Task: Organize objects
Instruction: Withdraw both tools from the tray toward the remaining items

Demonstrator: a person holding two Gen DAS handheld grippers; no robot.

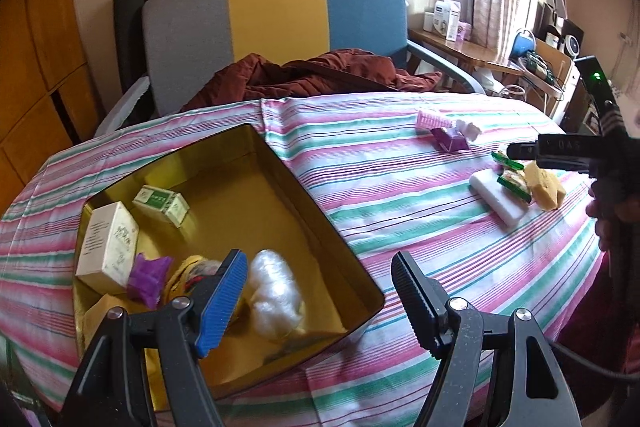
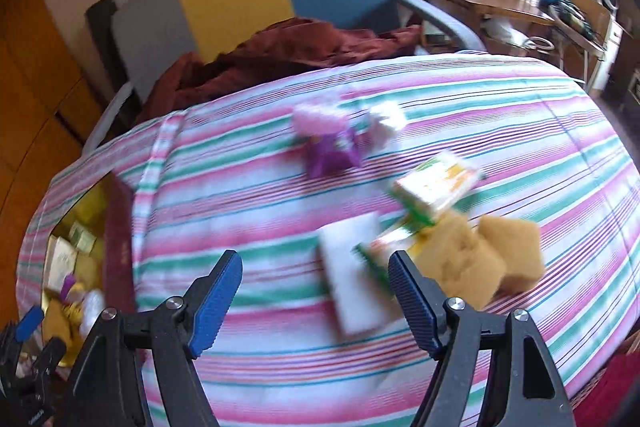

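Left wrist view
Writing: print on the cream carton (image 1: 108, 247) and the green-and-white carton (image 1: 162, 205) is too small to read.
Container: a gold-lined tin box (image 1: 332, 239) sits on the striped tablecloth (image 1: 380, 195); both cartons, a purple wrapper (image 1: 148, 277), a yellow packet and a clear plastic bundle (image 1: 276, 293) lie in it.
Left gripper (image 1: 320, 295): released, nothing between the jaws, hanging over the tin's near right corner.
Open room: bare cloth between the tin and the pile at right, where a white bar (image 1: 496, 197), green-edged packets (image 1: 516, 181) and a yellow sponge (image 1: 546, 189) lie.

Right wrist view (blurred)
Right gripper (image 2: 316, 293): released, jaws spread over bare cloth, holding nothing.
Pile: white bar (image 2: 350, 267) just right of centre, green-edged packets (image 2: 434, 189) and two yellow sponges (image 2: 488, 259) beside it; lettering unreadable.
Farther: a pink and purple cluster (image 2: 328, 139).
Edge: tin box (image 2: 118, 243) at the table's left edge.
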